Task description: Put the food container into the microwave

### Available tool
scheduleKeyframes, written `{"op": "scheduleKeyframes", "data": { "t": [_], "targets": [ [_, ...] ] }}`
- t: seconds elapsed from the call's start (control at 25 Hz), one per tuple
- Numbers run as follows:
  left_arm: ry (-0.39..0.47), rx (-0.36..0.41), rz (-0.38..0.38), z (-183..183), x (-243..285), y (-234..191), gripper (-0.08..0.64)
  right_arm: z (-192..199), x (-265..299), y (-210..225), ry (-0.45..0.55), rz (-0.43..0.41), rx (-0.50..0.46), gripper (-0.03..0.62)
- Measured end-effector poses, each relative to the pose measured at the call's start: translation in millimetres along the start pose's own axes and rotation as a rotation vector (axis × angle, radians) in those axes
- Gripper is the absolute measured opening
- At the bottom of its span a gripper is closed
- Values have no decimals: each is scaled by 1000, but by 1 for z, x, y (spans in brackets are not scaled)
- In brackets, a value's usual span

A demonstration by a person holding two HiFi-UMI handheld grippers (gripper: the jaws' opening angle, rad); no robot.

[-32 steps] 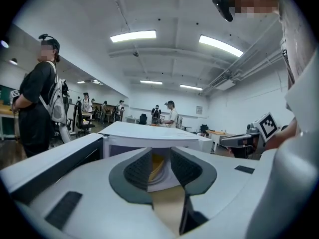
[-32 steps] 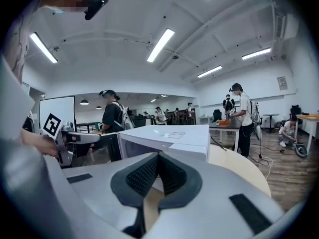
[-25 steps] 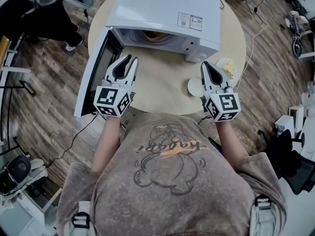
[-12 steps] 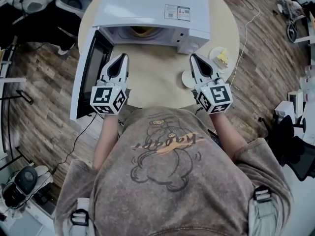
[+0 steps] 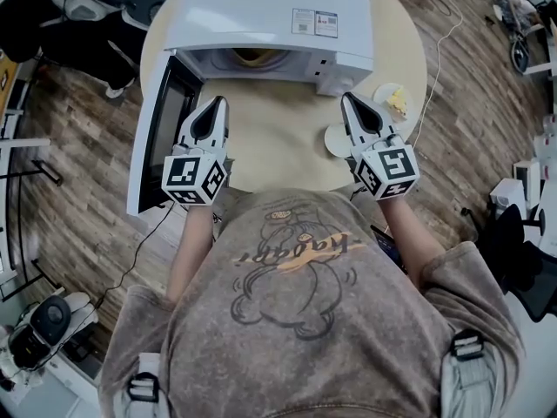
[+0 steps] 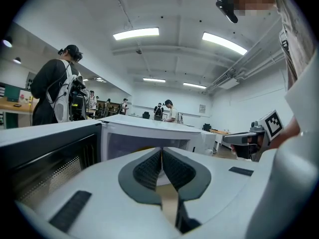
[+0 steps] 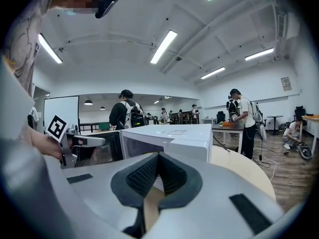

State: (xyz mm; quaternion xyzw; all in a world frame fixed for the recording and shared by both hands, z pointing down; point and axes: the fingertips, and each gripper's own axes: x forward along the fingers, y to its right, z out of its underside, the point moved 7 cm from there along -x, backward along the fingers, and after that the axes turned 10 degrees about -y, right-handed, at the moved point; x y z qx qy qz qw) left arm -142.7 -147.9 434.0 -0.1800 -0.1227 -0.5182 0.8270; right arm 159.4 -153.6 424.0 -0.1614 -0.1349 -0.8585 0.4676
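Observation:
The white microwave stands at the far side of the round table, its door swung open to the left. Something tan, seemingly the food container, shows just inside the cavity; most of it is hidden under the microwave's top. My left gripper is shut and empty, in front of the cavity's left side, near the door. My right gripper is shut and empty, in front of the microwave's right front corner. The left gripper view shows its shut jaws pointing at the microwave.
A small plate with yellow food and a white dish sit on the table right of my right gripper. Cables run over the wooden floor. Chairs and equipment stand around the table. People stand behind it.
The left gripper's jaws stood apart a second ago and are now shut with nothing between them. Both grippers otherwise stay before the microwave.

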Motion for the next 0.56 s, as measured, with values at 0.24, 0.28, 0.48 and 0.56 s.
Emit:
{"op": "scheduleKeyframes", "data": {
  "t": [0.24, 0.28, 0.48, 0.56],
  "targets": [
    [-1, 4, -8, 1, 1, 2, 35, -3, 8, -3, -6, -34, -12, -11],
    [-4, 4, -9, 2, 0, 2, 35, -3, 9, -5, -9, -40, -18, -11],
    [-8, -1, -15, 9, -1, 4, 35, -3, 14, -6, -21, -58, -36, -11],
    [-4, -5, -16, 10, -3, 5, 37, -3, 15, -5, -24, -59, -40, -11]
  ]
}}
